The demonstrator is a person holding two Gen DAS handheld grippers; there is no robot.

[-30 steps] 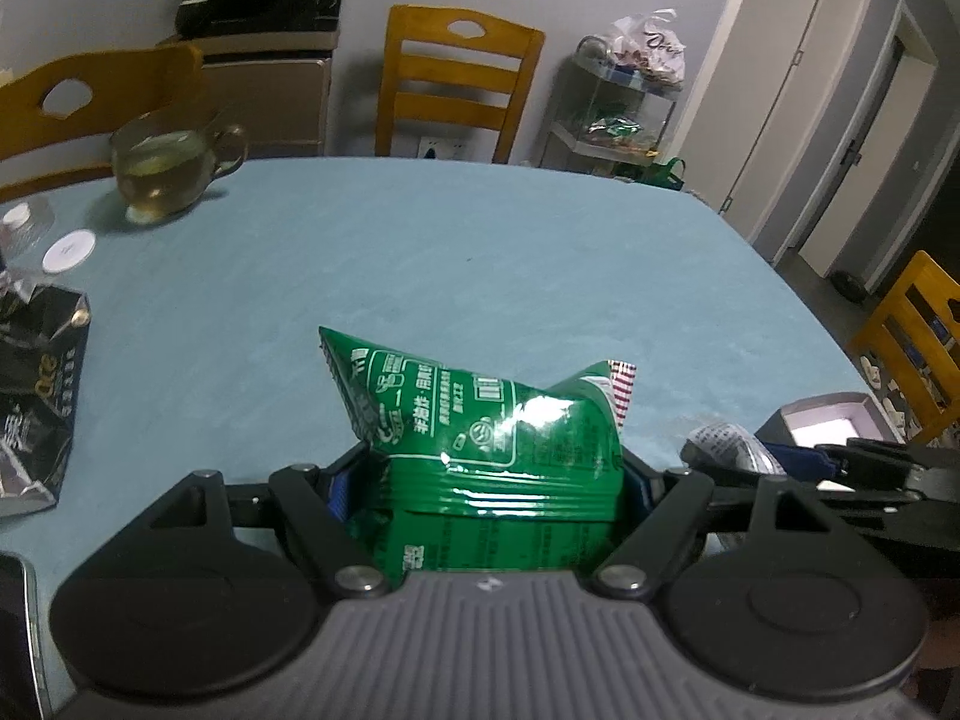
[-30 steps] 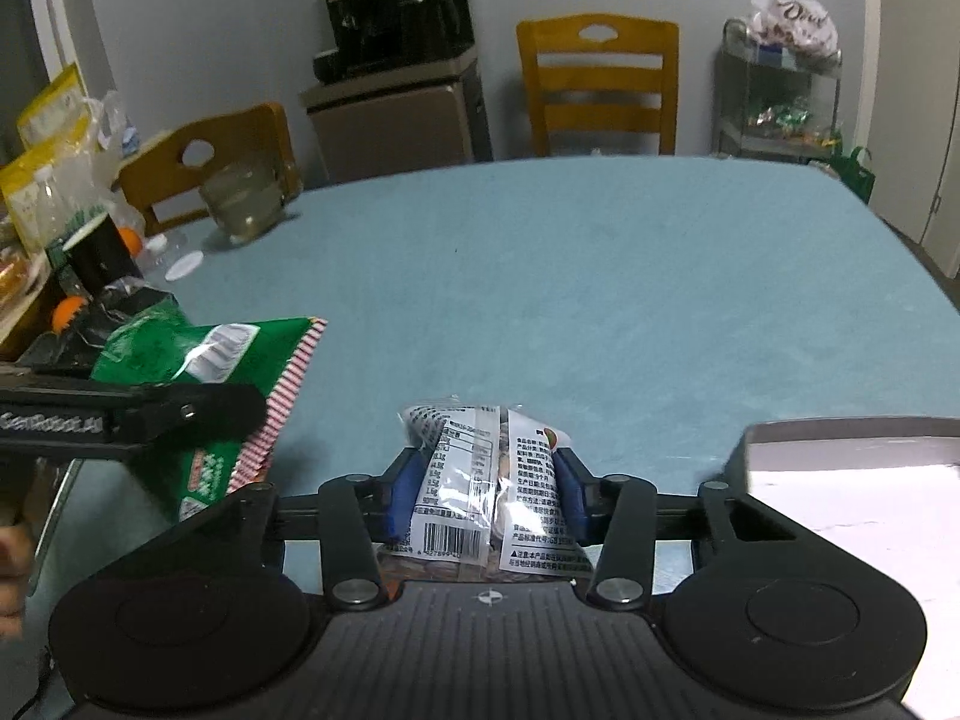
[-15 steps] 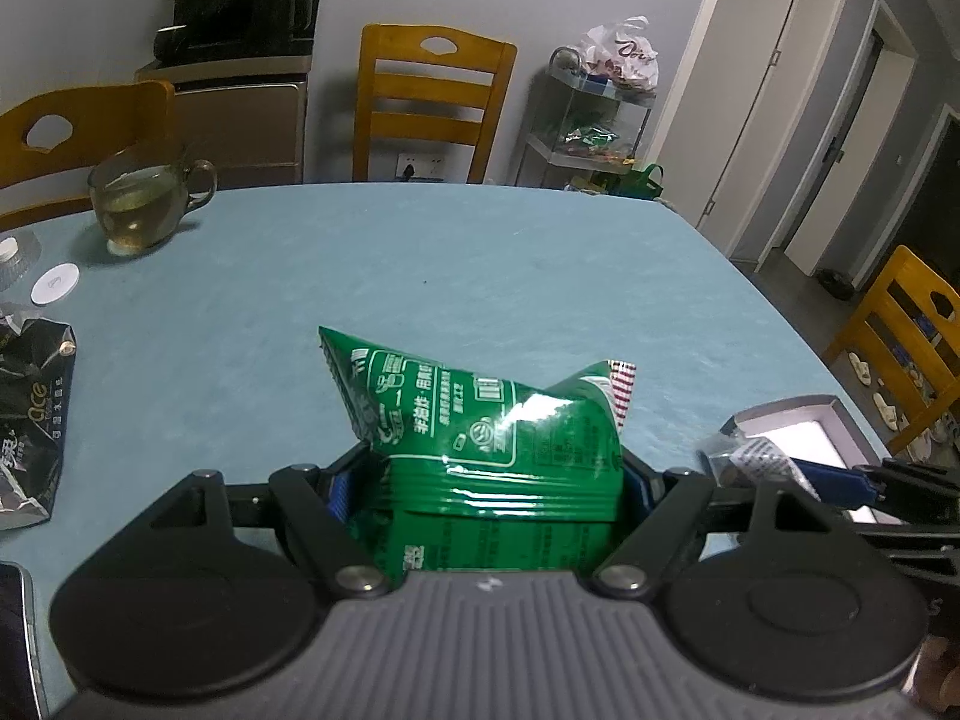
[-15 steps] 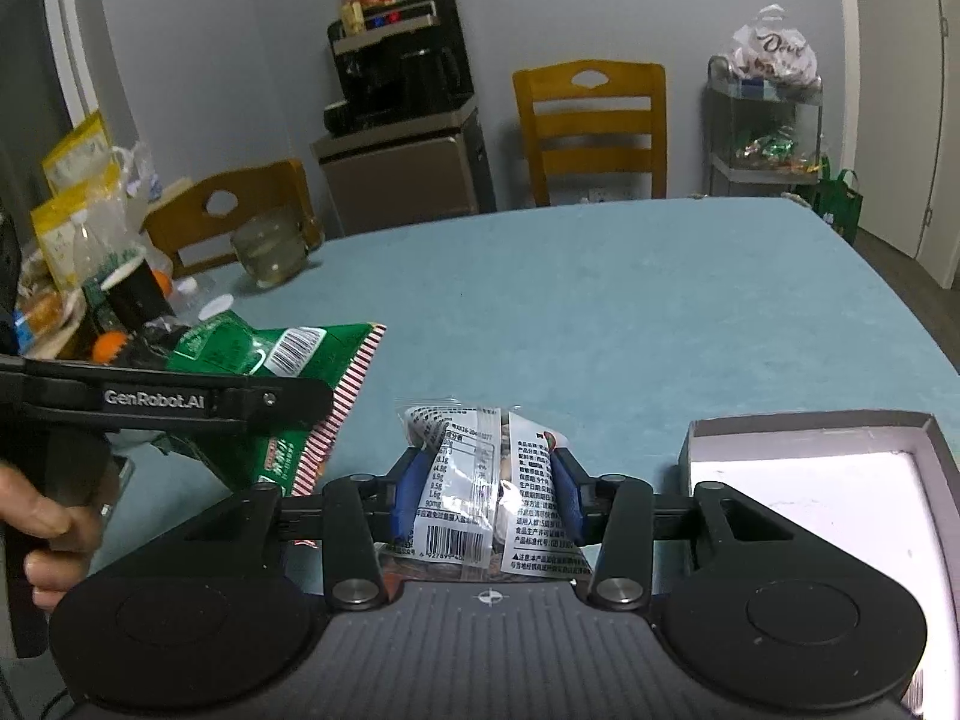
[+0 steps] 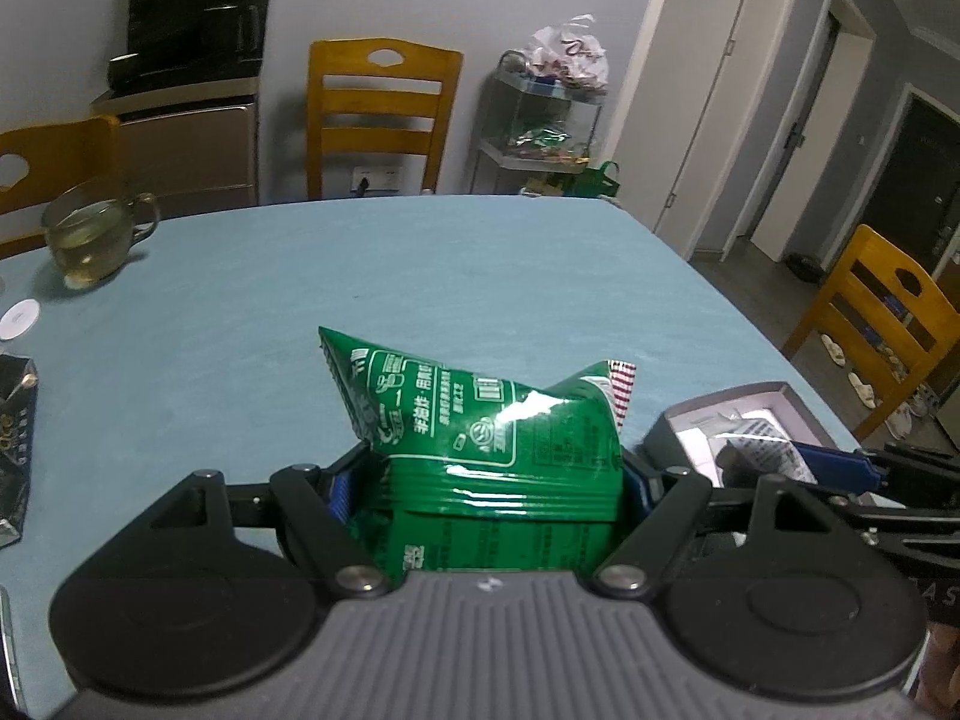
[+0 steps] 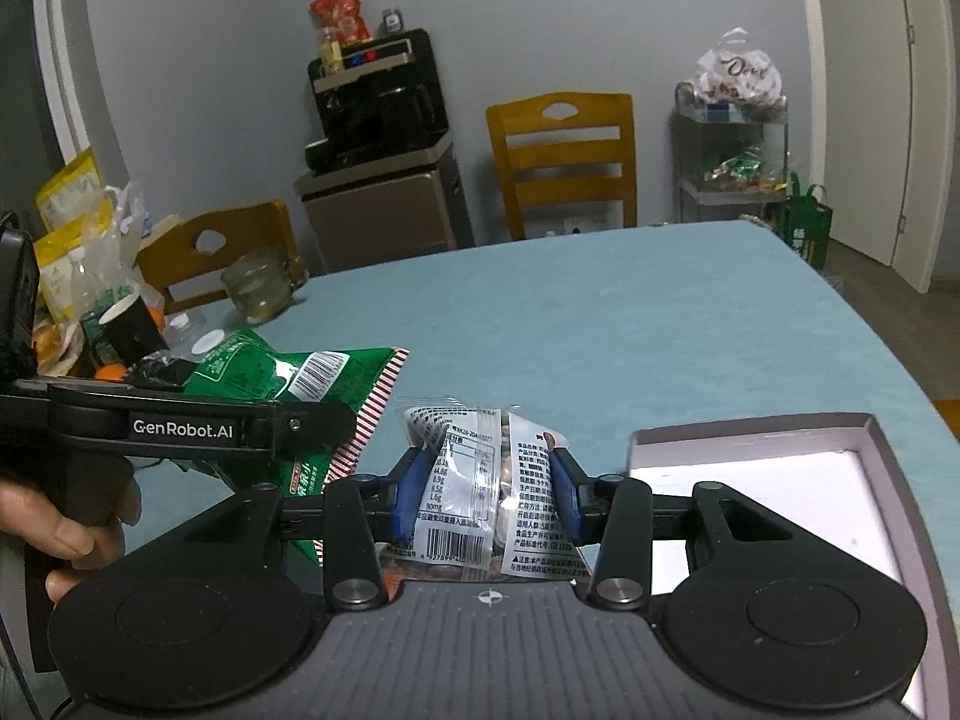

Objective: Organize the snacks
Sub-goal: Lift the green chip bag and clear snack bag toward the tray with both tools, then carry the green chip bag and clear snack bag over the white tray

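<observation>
Green foil fills the left gripper (image 5: 501, 480): the green snack bag (image 5: 492, 432) sits between its blue pads (image 5: 339, 489), clamped on both sides and crumpled, with its top corner and red-striped seal sticking up ahead of the fingers. The bag hangs clear above the blue tablecloth (image 5: 360, 300). Ahead and to the right of this gripper lies an open grey box (image 5: 780, 396) with a pale inside, and the right gripper's tip with its packet reaches over that box's near part.

The right gripper (image 6: 486, 495) is pinched on a clear plastic snack packet (image 6: 480, 480) printed with black text and a barcode; the blue pads (image 6: 405, 498) press its two sides, and the packet stands up between them, off the cloth. Just right of this gripper's fingers is the same grey box (image 6: 750, 426), empty white floor showing. To the gripper's left, close by, the other tool's black arm marked GenRobot.AI crosses the view with the green bag in it, and a hand (image 6: 54, 516) grips its handle at the left edge.

Far ahead and left of both tools a glass cup (image 5: 90, 234) of pale liquid stands on the cloth, with a white round lid (image 5: 18, 319) nearer. A black snack bag (image 5: 15, 444) lies at the left gripper's far left. Wooden chairs (image 6: 564, 162) stand beyond the table
</observation>
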